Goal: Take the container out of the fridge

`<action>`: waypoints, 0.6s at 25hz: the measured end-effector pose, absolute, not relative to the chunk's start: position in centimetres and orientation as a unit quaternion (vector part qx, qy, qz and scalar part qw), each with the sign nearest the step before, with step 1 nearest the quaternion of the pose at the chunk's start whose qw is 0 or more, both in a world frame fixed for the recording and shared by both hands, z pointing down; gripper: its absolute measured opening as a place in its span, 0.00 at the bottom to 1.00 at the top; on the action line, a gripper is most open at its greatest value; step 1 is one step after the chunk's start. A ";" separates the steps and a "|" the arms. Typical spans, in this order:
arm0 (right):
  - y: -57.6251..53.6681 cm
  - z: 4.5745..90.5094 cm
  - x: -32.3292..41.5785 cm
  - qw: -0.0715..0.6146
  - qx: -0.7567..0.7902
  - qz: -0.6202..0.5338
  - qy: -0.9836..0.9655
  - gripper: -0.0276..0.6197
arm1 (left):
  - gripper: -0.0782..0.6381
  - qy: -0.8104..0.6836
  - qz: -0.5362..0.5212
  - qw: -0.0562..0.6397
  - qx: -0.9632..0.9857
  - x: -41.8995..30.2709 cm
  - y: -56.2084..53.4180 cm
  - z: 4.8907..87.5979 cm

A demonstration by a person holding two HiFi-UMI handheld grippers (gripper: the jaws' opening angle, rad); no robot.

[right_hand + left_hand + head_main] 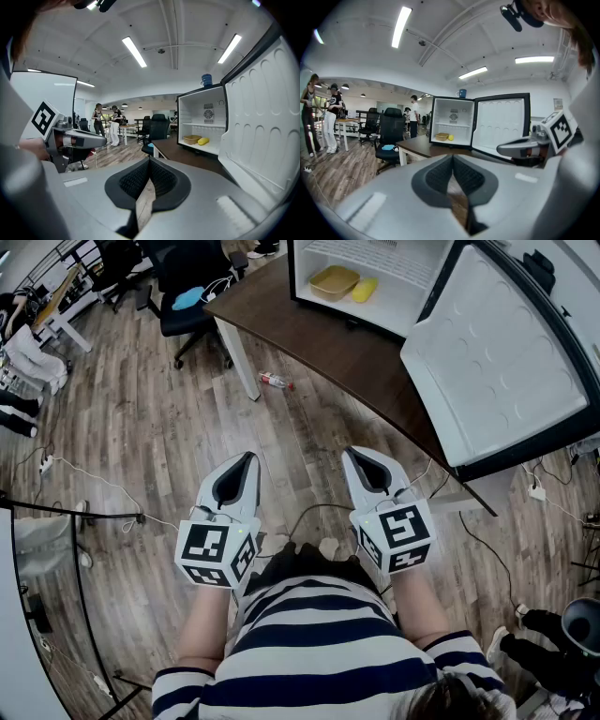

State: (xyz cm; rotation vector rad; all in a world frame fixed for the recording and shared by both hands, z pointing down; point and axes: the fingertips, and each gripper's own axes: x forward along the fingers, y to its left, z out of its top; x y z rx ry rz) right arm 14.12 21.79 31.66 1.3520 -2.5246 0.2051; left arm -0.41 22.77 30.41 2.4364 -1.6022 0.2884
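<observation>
A small white fridge (309,282) stands on a dark wooden table (309,334) with its door (492,362) swung wide open. On its lower shelf lies a shallow tan container (334,281) with a yellow object (364,290) beside it. The container (442,137) also shows in the left gripper view, and the container (192,139) again in the right gripper view. My left gripper (249,457) and right gripper (354,454) are held side by side in front of the person's body, well short of the table. Both are shut with nothing between the jaws.
A black office chair (192,287) with a blue item on its seat stands left of the table. A plastic bottle (275,382) lies on the wood floor by a table leg. Cables run over the floor. People stand at desks in the distance (328,117).
</observation>
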 end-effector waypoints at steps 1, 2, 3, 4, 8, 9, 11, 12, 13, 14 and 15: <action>21.6 31.7 14.4 0.134 0.466 0.072 -0.872 0.03 | 0.11 -0.544 0.096 0.107 0.827 -0.1 22.6 30.5; 21.4 31.8 14.6 0.133 0.465 0.074 -0.872 0.03 | 0.11 -0.544 0.095 0.108 0.827 0.1 22.5 30.6; 21.3 31.9 14.9 0.134 0.463 0.075 -0.873 0.03 | 0.11 -0.545 0.094 0.109 0.826 0.4 22.4 30.8; 21.1 32.1 15.2 0.135 0.462 0.077 -0.873 0.03 | 0.11 -0.547 0.094 0.111 0.824 0.6 22.2 30.9; 20.8 32.8 16.6 0.144 0.454 0.080 -0.876 0.03 | 0.11 -0.560 0.100 0.118 0.814 1.6 21.6 31.5; 20.7 33.1 16.8 0.145 0.451 0.081 -0.877 0.03 | 0.11 -0.562 0.102 0.119 0.812 1.8 21.3 31.6; 20.2 33.6 17.2 0.145 0.446 0.083 -0.879 0.03 | 0.11 -0.566 0.106 0.119 0.809 2.2 21.0 31.9; 20.0 33.9 17.4 0.145 0.444 0.085 -0.880 0.03 | 0.11 -0.567 0.109 0.119 0.808 2.5 20.9 32.0; 19.7 34.2 17.6 0.145 0.442 0.087 -0.881 0.03 | 0.11 -0.569 0.112 0.117 0.807 2.7 20.9 32.0; 19.4 34.4 17.6 0.144 0.440 0.089 -0.882 0.03 | 0.11 -0.571 0.115 0.114 0.805 2.8 20.9 32.0; 19.2 34.7 17.6 0.144 0.437 0.093 -0.883 0.03 | 0.11 -0.573 0.117 0.112 0.803 2.7 20.9 32.0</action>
